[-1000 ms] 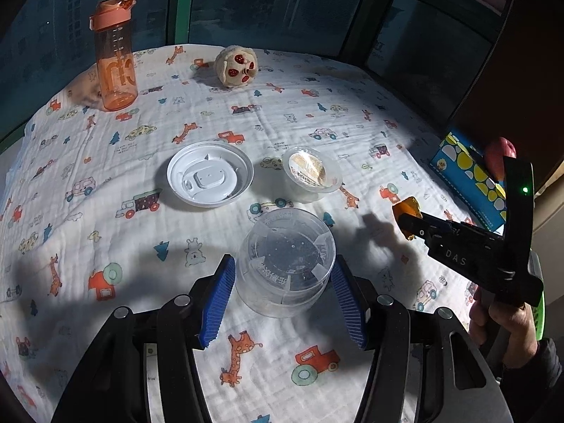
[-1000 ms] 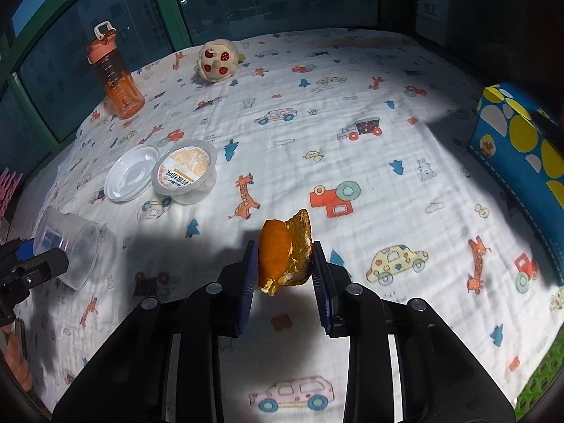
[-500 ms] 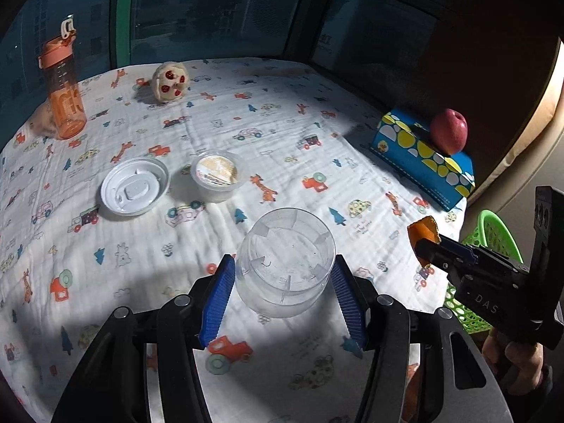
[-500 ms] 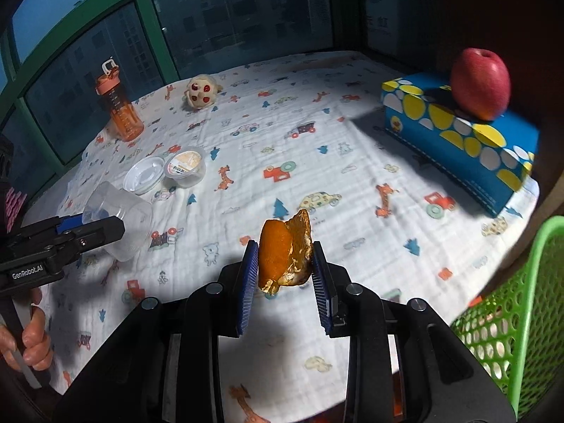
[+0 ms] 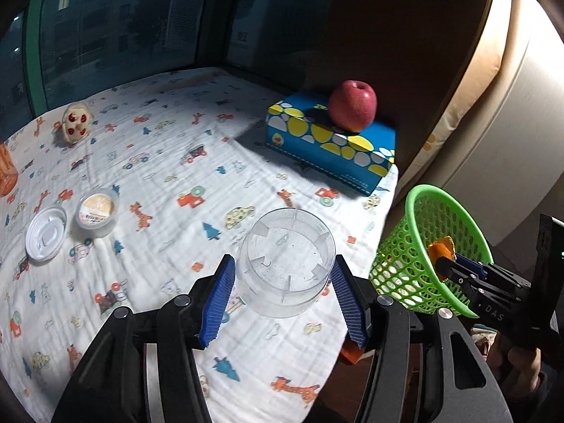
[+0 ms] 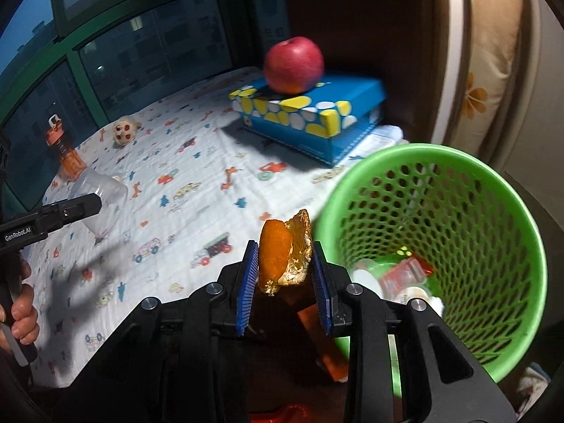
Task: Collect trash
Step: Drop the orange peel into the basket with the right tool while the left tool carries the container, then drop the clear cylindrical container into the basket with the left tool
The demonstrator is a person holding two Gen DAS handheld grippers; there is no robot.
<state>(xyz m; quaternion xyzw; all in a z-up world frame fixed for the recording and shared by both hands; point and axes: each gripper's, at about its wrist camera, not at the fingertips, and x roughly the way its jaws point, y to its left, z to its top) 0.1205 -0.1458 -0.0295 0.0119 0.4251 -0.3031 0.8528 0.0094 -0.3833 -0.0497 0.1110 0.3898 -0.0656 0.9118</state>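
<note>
My left gripper is shut on a clear plastic cup, held above the table's near right corner. My right gripper is shut on a piece of orange peel, just left of the green mesh basket that stands off the table's right edge. In the left wrist view the right gripper and its orange peel hang at the green basket, over its near rim. The basket holds several bits of trash, among them a red wrapper. In the right wrist view the clear cup shows at the left.
On the patterned cloth lie a white lid and a small sealed tub. A red apple sits on a blue box at the right edge. A spotted toy and an orange bottle stand far back.
Both grippers have swung right, off the middle of the table toward the green basket, each keeping its load. The basket has come into full view.
</note>
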